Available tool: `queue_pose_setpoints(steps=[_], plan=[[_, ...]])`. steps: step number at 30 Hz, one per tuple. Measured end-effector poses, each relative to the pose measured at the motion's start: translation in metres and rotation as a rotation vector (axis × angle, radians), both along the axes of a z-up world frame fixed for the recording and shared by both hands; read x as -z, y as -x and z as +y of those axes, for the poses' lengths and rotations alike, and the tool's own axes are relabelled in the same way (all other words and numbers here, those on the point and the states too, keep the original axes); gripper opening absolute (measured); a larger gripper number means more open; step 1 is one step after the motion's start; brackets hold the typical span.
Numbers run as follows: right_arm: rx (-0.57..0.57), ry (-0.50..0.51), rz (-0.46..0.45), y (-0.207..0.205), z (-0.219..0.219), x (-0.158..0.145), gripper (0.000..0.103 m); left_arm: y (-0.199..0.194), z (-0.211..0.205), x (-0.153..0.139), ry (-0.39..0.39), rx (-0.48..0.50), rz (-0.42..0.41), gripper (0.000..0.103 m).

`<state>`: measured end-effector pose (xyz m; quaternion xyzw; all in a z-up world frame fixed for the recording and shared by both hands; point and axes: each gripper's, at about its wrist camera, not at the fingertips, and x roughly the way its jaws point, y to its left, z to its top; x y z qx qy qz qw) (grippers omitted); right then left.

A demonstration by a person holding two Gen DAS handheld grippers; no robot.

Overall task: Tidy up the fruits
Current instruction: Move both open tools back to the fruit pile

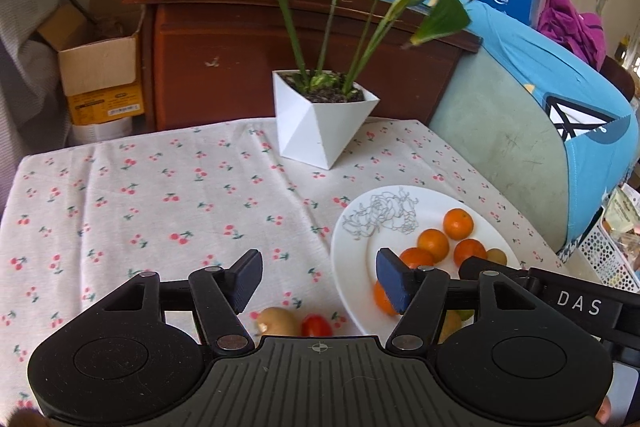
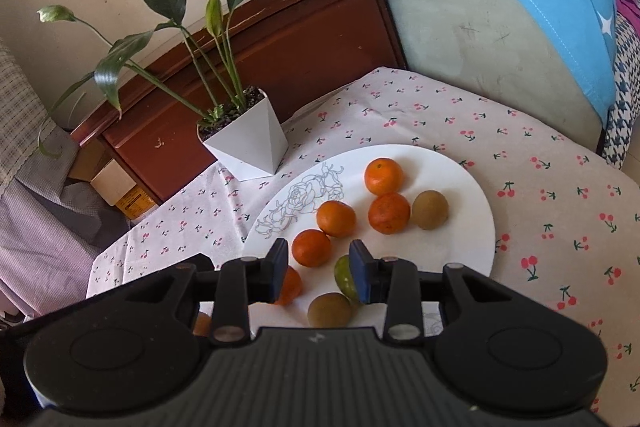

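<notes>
Left gripper (image 1: pixel 318 281), jaws apart & empty, hovers w/ kiwi (image 1: pixel 278 321) & tomato (image 1: pixel 316 325) just below; right gripper (image 2: pixel 318 273) empty over plate (image 2: pixel 460 187).

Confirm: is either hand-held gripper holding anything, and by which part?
Nothing held. The left hand-held gripper is open over the tablecloth; the right hand-held gripper is open above the plate, touching no fruit.
</notes>
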<state>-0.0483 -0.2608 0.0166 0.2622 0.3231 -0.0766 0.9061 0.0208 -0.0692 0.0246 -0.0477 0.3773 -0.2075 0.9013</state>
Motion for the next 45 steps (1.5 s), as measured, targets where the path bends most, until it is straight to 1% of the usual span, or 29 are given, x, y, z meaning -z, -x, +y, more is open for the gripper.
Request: queue_pose_setpoints(steps=[10,16,22,29,38,40,44,45], plan=[[-0.095,-0.007,-0.002,0.002,0.018,0.001,0.035,0.012,0.045,-0.005,0.015,-0.108,0.016,0.063],[-0.184,-0.003,-0.006,0.002,0.037,0.003,0.035,0.020,0.065,-0.003,0.005,-0.164,0.021,0.063],[-0.288,0.012,0.001,0.003,0.060,0.009,0.035,0.029,0.076,0.001,-0.007,-0.172,0.026,0.063],[-0.358,0.045,0.035,0.000,0.080,0.020,0.035,0.029,0.084,0.005,-0.014,-0.188,0.045,0.063],[-0.390,0.106,0.067,-0.014,0.095,0.031,0.034,0.026,0.091,0.012,-0.001,-0.181,0.077,0.063],[-0.392,0.119,0.062,-0.016,0.097,0.032,0.034,0.026,0.092,0.014,0.001,-0.179,0.087,0.063],[-0.396,0.143,0.055,-0.019,0.101,0.032,0.029,0.025,0.093,0.015,0.004,-0.176,0.091,0.063],[-0.397,0.144,0.054,-0.020,0.102,0.033,0.024,0.025,0.094,0.015,0.005,-0.175,0.092,0.063]])
